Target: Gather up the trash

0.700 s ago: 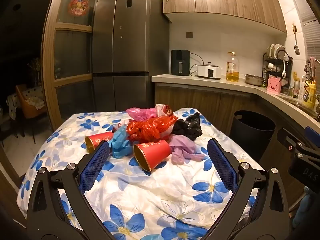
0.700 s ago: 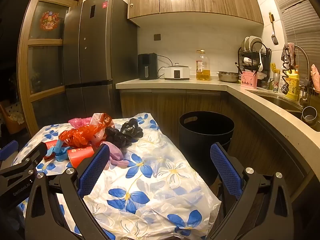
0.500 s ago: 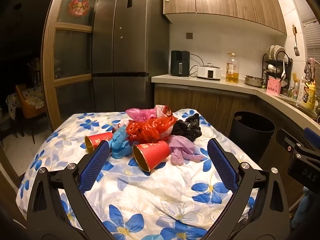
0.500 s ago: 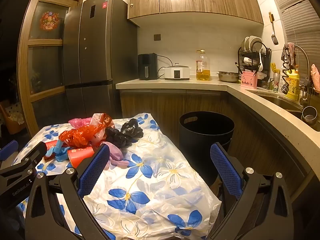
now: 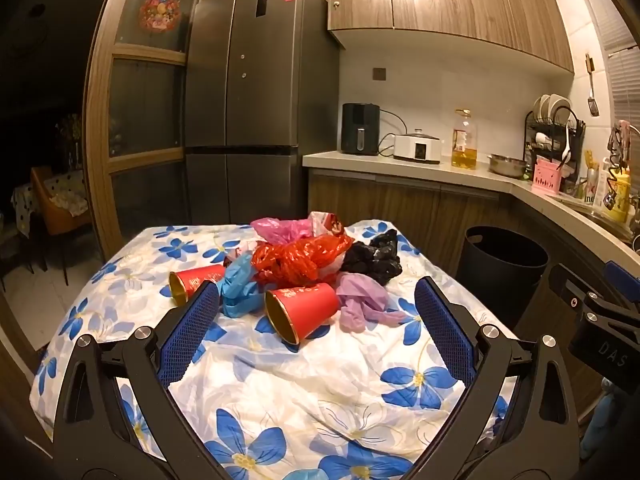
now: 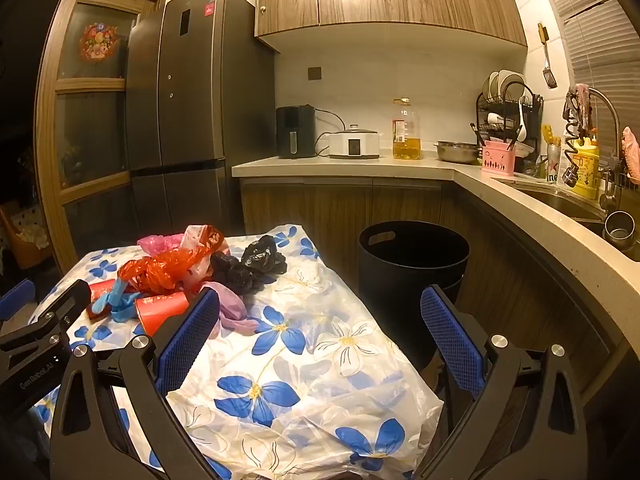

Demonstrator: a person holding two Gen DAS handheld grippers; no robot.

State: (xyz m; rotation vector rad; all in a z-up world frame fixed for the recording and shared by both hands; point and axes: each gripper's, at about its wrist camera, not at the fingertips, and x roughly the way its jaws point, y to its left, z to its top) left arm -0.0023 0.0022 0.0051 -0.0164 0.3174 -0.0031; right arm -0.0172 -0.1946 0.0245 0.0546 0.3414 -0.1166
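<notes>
A heap of trash lies on the flower-print table (image 5: 280, 392): a red paper cup (image 5: 304, 309) on its side, a second red cup (image 5: 196, 280), a blue bag (image 5: 240, 288), a red bag (image 5: 300, 258), a pink bag (image 5: 280, 227), a black bag (image 5: 376, 258) and a purple glove (image 5: 362, 300). My left gripper (image 5: 316, 330) is open and empty, just short of the near red cup. My right gripper (image 6: 320, 340) is open and empty over the table's right edge (image 6: 360, 360). The heap shows at the left in the right wrist view, with the red bag (image 6: 168, 268) on top. A black bin (image 6: 412, 268) stands right of the table.
The bin also shows in the left wrist view (image 5: 504, 268). A wooden counter (image 6: 520, 216) runs behind and to the right, with appliances, an oil bottle and a dish rack. A grey fridge (image 5: 256, 120) stands behind the table.
The left view has crept slightly nearer to the trash heap. The right gripper has hardly moved. Both stay open.
</notes>
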